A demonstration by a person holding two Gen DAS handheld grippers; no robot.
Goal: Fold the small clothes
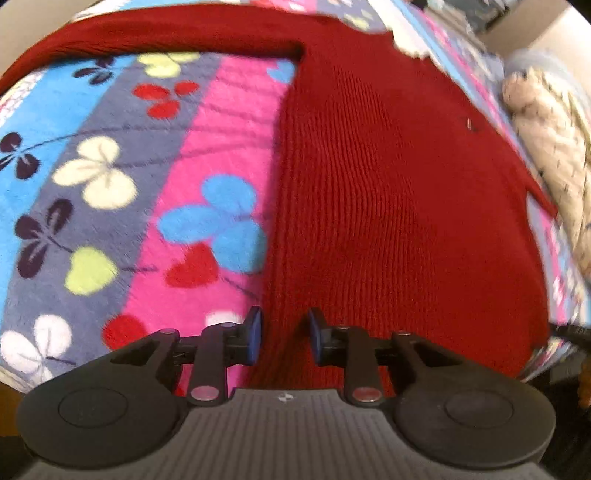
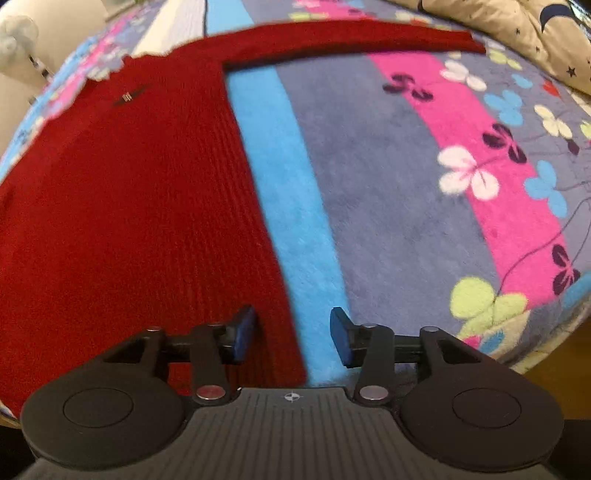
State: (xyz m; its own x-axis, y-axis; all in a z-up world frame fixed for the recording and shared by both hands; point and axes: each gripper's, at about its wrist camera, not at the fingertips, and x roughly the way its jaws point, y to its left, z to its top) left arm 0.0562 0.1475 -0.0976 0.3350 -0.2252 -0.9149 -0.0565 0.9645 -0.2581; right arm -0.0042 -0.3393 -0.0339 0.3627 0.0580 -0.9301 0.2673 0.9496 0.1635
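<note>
1. A red knit sweater (image 1: 388, 192) was laid flat on a striped, flowered blanket (image 1: 110, 177), body spread and ribs running lengthwise.
2. In the left wrist view one sleeve (image 1: 155, 37) was stretched straight out sideways along the far edge of the blanket, at a right angle to the body.
3. In the right wrist view the other sleeve (image 2: 351, 37) was stretched out the opposite way in the same manner.
4. A small dark mark with a pale tag (image 2: 127, 96) was seen near the neck end of the sweater; what it was could not be made out.
5. The left gripper (image 1: 284, 334) was held over the near left edge of the sweater with its jaws narrowly parted. Red knit was seen in the gap, but the blue pads (image 1: 254, 332) were not pressed on it.
6. The right gripper (image 2: 291, 334) was held over the near right edge with its jaws set wider. One pad (image 2: 243, 332) was over the knit and the other (image 2: 340, 336) over the blue stripe of the blanket; nothing was gripped.
7. A pale, fluffy bundle (image 1: 546, 147) was lying beyond the blanket's right side in the left view, too blurred to identify.
8. A beige, star-printed cloth (image 2: 517, 29) was seen at the far right corner in the right view.
</note>
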